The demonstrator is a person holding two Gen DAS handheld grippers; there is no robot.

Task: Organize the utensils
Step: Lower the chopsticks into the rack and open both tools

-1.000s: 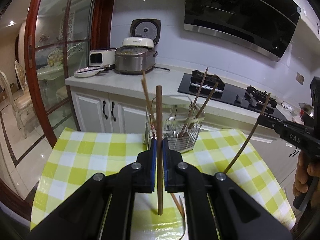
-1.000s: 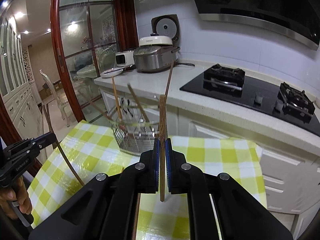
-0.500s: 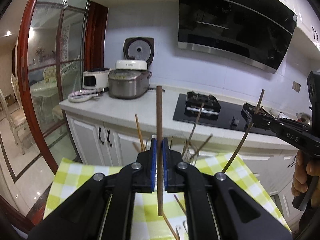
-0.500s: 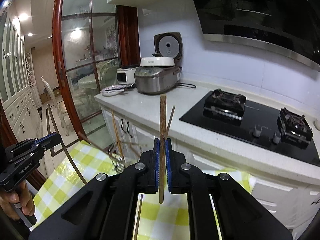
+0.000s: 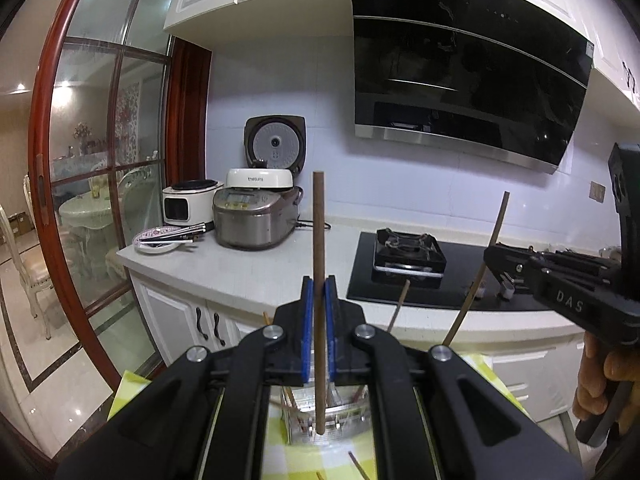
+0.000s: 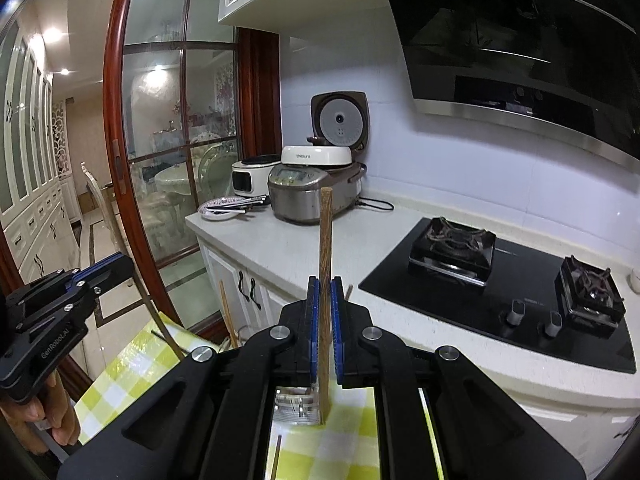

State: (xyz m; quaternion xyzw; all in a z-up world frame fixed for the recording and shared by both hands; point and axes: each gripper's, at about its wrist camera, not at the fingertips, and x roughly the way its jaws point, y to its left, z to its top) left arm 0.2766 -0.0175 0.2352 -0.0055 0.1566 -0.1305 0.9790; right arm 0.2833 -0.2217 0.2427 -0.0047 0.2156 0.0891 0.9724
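Both grippers are carrying a chopstick each, upright, above the checked table.

The left gripper is pinching a slim dark-brown wooden chopstick tight between its blue pads, near the stick's middle, and the right gripper is clamping a lighter brown wooden chopstick the same way. Low down at six o'clock from each grip, the clear wire-sided utensil holder is standing on the yellow-and-white checked tablecloth, with more sticks leaning in it and a few lying loose on the cloth. These chopsticks are likely handling as light, stiff and smooth, so a mid-length pinch is probably keeping them from swinging; a hold nearer one end would let them pivot or slide.
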